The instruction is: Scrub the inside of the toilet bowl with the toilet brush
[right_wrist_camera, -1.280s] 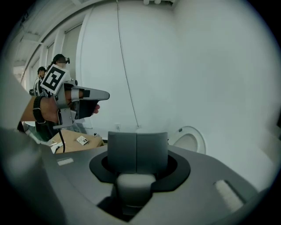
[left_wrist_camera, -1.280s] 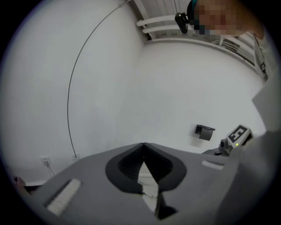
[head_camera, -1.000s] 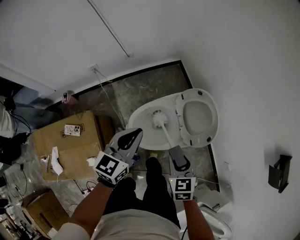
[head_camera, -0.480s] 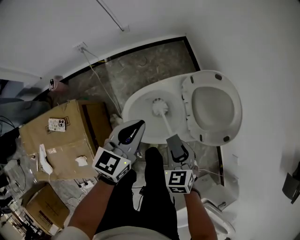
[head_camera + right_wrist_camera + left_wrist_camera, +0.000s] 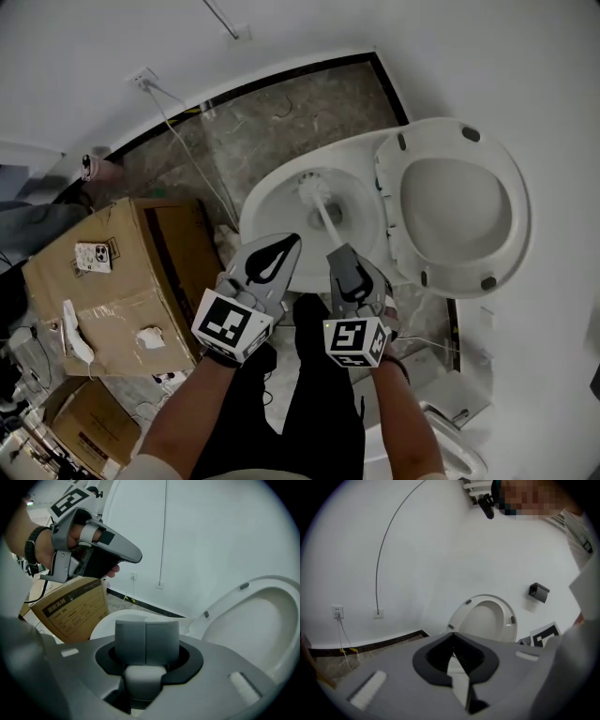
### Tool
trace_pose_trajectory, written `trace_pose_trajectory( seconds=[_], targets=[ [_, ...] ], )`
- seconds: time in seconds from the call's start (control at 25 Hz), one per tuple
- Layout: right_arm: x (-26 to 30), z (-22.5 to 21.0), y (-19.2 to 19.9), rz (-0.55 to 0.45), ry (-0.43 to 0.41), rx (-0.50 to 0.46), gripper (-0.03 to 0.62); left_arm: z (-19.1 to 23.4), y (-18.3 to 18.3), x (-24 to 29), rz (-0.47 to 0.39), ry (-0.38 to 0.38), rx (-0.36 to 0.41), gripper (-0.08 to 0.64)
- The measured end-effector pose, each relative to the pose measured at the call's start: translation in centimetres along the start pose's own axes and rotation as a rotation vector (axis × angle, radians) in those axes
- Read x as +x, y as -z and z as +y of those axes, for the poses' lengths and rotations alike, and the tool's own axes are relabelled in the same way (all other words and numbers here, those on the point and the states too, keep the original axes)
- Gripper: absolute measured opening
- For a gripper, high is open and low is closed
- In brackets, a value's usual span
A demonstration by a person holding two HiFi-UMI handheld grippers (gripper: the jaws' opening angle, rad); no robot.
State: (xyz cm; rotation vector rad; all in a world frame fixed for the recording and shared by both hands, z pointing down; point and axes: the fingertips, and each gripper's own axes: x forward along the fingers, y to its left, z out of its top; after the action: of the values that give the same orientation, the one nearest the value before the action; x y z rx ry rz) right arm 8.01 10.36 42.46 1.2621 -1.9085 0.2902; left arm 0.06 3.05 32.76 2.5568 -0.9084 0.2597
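Both hand-held grippers have drawn nearer the toilet bowl [image 5: 265, 204]. The right hand-held gripper [image 5: 343, 259] is clenched on the toilet brush [image 5: 317, 199], whose bristles are inside the bowl, now nearer its far side. The left hand-held gripper [image 5: 290, 243] hovers over the near rim, clenched on nothing. The cardboard box [image 5: 103, 281] left of the bowl bears black print, seemingly Chinese, unreadable.

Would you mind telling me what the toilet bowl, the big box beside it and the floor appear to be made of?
The toilet bowl looks like glazed ceramic: smooth, glossy white. The box is cardboard, judging by its matte brown faces, folded flaps and tape. The floor is probably polished stone or stone-look tile, given its mottled grey-brown veining.
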Motion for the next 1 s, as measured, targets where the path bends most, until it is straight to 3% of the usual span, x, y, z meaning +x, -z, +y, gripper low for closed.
trace_pose_trajectory(
  seconds=[0.44, 0.72, 1.0],
  targets=[
    [4.7, 0.5, 1.8, 0.008, -0.01, -0.09, 0.166, 2.1, 4.1, 1.9, 0.008, 0.001, -0.012, 0.006],
    [6.3, -1.5, 2.8, 0.012, 0.015, -0.152, 0.166, 2.8, 4.1, 2.9, -0.011, 0.003, 0.009, 0.006],
    [6.5, -2.7, 3.2, 0.033, 0.032, -0.218, 0.166, 3.1, 4.9, 3.3, -0.001, -0.004, -0.022, 0.006]
  ],
)
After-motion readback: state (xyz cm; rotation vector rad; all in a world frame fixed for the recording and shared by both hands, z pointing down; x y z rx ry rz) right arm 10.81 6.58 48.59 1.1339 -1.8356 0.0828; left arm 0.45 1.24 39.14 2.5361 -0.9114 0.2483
